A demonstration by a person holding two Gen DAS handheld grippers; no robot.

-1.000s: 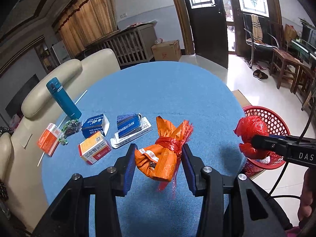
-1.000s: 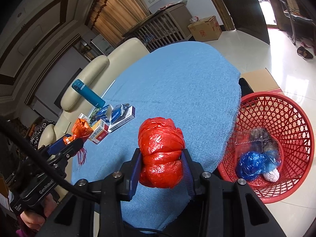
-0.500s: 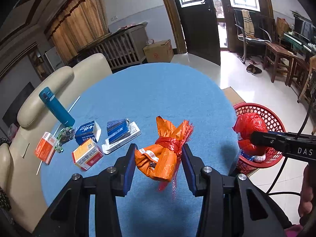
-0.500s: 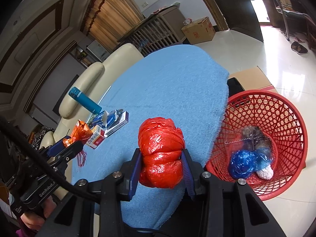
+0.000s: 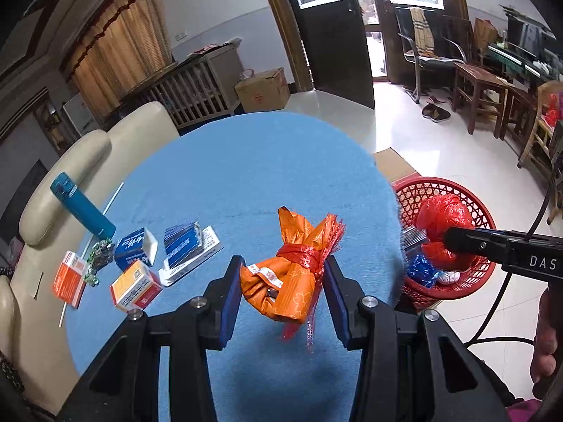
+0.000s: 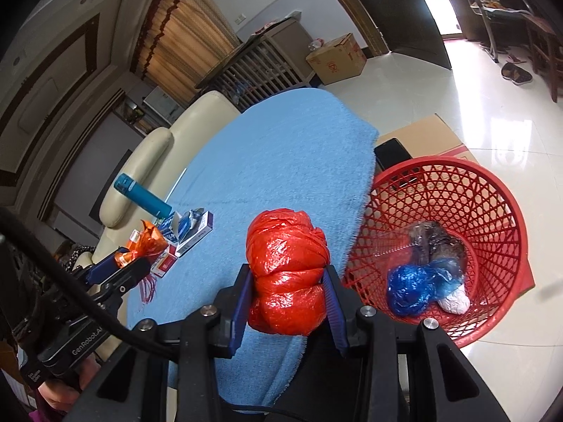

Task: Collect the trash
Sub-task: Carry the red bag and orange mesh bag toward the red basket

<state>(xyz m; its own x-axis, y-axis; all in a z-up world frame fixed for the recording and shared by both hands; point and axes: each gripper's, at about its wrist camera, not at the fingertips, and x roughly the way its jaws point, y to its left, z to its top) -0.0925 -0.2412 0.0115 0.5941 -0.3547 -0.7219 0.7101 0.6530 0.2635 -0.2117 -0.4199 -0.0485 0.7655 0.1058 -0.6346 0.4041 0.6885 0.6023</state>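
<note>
Spreading across a round table, blue cloth (image 5: 225, 161). Standing at nine o'clock, teal bottle (image 5: 82, 207) beside small boxes (image 5: 135, 285). Clamping an orange tied bundle (image 5: 288, 274) at six o'clock above the cloth, left gripper (image 5: 283, 293). Squeezing a red bag bundle (image 6: 286, 274) just beside the table edge, right gripper (image 6: 286, 299). Sitting at three o'clock on the floor, red basket (image 6: 492, 218) holding blue bag (image 6: 408, 288).

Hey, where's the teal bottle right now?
In the left wrist view, the teal bottle stands at the blue table's left edge, beside the cream sofa, just behind the small boxes.
</note>
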